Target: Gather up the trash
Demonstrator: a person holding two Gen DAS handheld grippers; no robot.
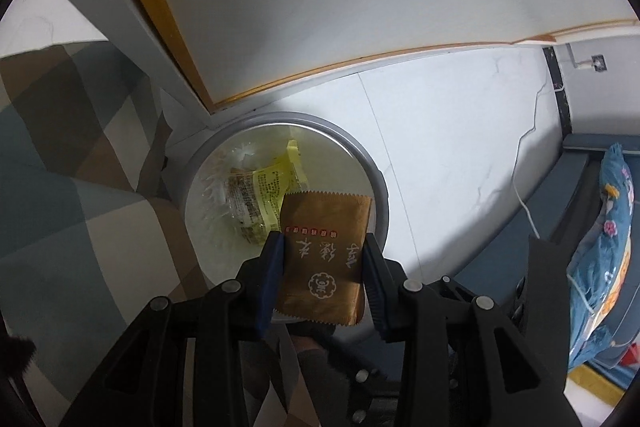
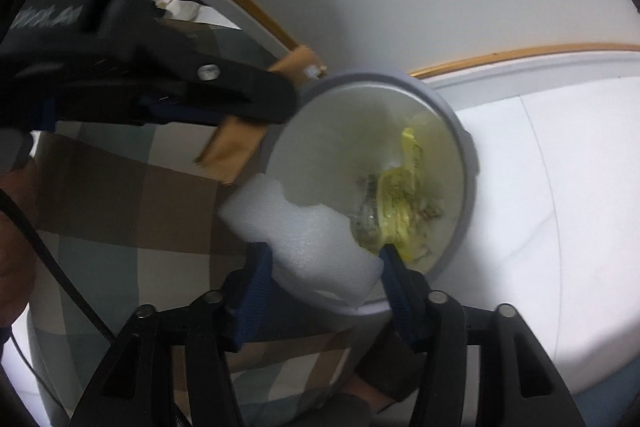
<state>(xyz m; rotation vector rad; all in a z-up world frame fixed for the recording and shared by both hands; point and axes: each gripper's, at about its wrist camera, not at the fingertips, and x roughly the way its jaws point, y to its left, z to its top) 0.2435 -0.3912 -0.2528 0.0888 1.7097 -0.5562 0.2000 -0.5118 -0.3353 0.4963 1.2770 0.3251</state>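
two scraps held over the bin

left gripper [image 1: 323, 247] clamped on a brown snack wrapper [image 1: 324, 255], blue pads pressed to its two side edges, wrapper poised over the near rim of the round grey waste bin [image 1: 372, 163]. right gripper [image 2: 326, 259] set fairly wide around a white foam piece [image 2: 304, 235] that sits between the pads; contact too blurred to judge. foam hanging over the bin's near-left rim. down inside the bin: a yellow printed packet [image 1: 276, 187] and clear crinkled plastic [image 1: 220, 187]. bin standing on white floor [image 1: 460, 147] beside a white table with an orange edge [image 1: 256, 7]. checked cloth [image 1: 60, 147] at left.
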